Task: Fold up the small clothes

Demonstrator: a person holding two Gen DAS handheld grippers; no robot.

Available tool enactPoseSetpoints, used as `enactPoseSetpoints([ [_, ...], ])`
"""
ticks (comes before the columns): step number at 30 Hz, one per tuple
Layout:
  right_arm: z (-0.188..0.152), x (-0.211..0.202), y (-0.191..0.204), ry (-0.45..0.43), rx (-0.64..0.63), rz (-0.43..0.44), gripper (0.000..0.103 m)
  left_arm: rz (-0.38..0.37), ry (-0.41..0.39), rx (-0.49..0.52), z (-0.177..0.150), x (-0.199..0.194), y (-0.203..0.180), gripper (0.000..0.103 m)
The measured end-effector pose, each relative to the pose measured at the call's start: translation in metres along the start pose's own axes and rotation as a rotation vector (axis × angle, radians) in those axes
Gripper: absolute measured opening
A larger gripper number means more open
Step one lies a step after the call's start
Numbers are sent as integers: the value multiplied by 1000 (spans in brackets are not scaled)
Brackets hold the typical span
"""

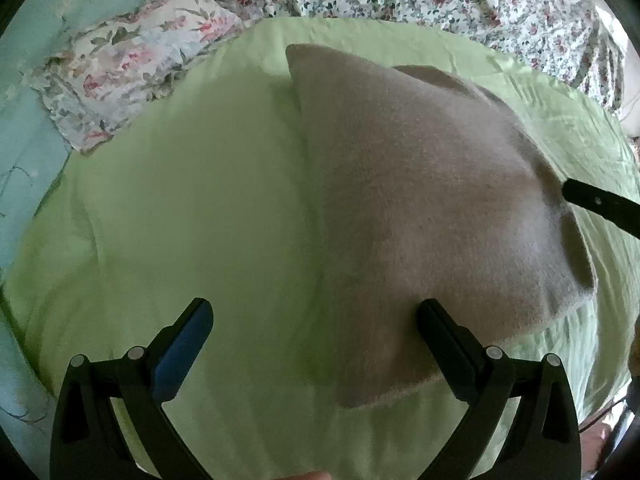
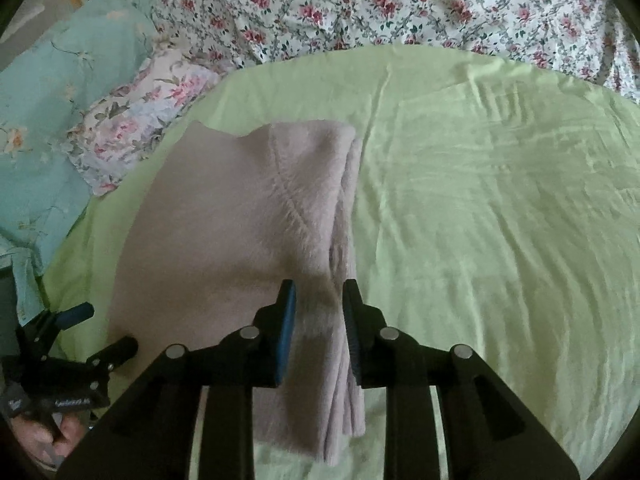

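Pink garment (image 2: pixel 224 248) partly folded on green sheet (image 2: pixel 480 200), long axis near to far, doubled edge on the right. Right gripper (image 2: pixel 320 320) nearly closed, pinching that edge at the near end — left gripper (image 1: pixel 316 344) wide open, empty, over the near-left hem. Floral bedding (image 2: pixel 360 8) beyond.
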State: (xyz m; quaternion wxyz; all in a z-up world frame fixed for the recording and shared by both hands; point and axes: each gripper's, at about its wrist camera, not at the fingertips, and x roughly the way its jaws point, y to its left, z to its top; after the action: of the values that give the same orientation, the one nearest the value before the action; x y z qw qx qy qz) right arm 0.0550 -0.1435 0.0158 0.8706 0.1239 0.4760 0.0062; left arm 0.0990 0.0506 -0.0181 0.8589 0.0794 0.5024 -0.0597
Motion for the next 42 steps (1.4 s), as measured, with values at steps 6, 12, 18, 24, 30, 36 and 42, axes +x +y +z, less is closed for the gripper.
enactPoseSetpoints([
  [6, -23, -22, 11, 9, -15, 40, 41, -4, -15, 12, -5, -13, 0, 102],
  [12, -42, -33, 15, 19, -20, 58, 56, -13, -33, 18, -9, -28, -4, 102],
  [18, -54, -39, 18, 32, -18, 63, 67, -19, -55, 31, -13, -41, -7, 102],
  [24, -62, -48, 22, 26, -26, 72, 81, -21, -76, 45, -16, -51, -8, 102],
  [30, -65, -55, 25, 18, -43, 70, 88, -20, -81, 49, -20, -55, -8, 102],
  [36, -67, -55, 26, 24, -52, 73, 89, -17, -74, 50, -22, -54, -7, 102],
  [42, -66, -51, 30, 32, -78, 70, 92, -21, -66, 50, -22, -49, -6, 102],
])
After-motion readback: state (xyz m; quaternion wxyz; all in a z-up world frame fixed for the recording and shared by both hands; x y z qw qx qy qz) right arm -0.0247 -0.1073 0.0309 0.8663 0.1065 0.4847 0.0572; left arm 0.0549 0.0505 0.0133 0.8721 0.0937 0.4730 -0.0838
